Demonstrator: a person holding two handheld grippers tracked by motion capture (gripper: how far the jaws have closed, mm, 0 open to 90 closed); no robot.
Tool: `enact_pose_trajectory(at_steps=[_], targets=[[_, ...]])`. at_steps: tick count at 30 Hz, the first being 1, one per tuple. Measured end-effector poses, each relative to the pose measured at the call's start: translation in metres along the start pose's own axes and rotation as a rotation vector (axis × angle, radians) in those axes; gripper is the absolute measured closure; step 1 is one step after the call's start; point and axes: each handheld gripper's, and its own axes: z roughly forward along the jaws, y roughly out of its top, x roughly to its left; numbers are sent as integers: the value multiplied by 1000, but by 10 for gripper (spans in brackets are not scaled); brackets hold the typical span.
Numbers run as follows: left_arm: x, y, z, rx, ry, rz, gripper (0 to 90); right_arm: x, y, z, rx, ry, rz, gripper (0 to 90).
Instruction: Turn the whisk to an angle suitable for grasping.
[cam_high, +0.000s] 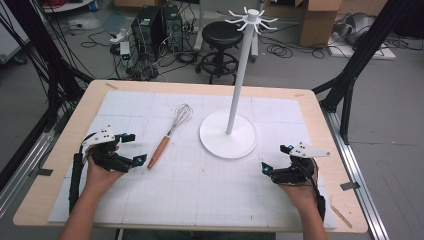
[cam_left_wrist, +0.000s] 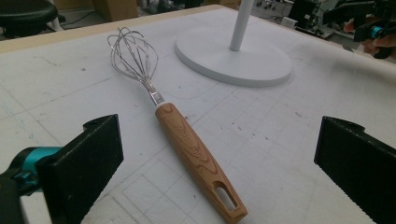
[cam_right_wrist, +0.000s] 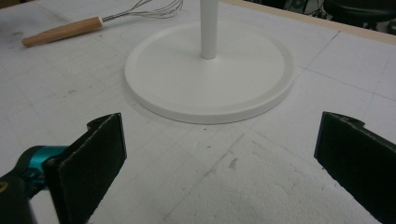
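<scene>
With both jaws held open, the whisk (cam_left_wrist: 187, 140) (lying toward the desk's left edge) could be skidded away if its rounded handle is pinched off-centre by the left gripper (cam_high: 131, 148).

whisk (cam_left_wrist: 187, 135) has a light wood-grain handle and silver wires, stand (cam_high: 229, 134) is plain white, mat (cam_high: 200, 185) white with a faint grid.

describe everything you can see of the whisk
The whisk has a balloon of thin silvery wire loops, a short metal neck and a light wooden handle with visible grain and a slot near its end. It lies flat on the white mat, left of the stand and apart from it, wires pointing away from the person. Nothing grips or touches it.
</scene>
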Motion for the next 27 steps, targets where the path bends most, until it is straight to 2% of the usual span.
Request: enact_pose_trajectory(at_steps=[6, 13, 14, 15, 16, 17, 18, 21, 22, 27], targets=[[2, 2, 2, -10, -2, -27, 16, -1, 0, -2, -1, -6, 0, 10], [5, 12, 11, -14, 35, -58, 17, -1, 0, -3, 8, -17, 8, 10], [6, 13, 13, -8, 45, -64, 17, -2, 0, -3, 8, -16, -3, 10], [6, 14, 16, 17, 59, -66, 17, -1, 0, -2, 10, -14, -5, 10], [6, 17, 22, 81, 85, -53, 17, -1, 1, -3, 9, -14, -6, 10], [6, 17, 22, 81, 85, -53, 17, -1, 1, -3, 9, -14, -6, 10], [6, 19, 28, 115, 106, -45, 17, -1, 1, -3, 4, -16, -6, 10], [8, 19, 32, 136, 110, -64, 32, -1, 1, -3, 5, -16, -4, 10], [10, 18, 36, 157, 126, -76, 32, -1, 0, -3, 8, -20, -4, 10], [12, 21, 43, 197, 131, -69, 32, -1, 0, -1, 18, -21, -1, 10]])
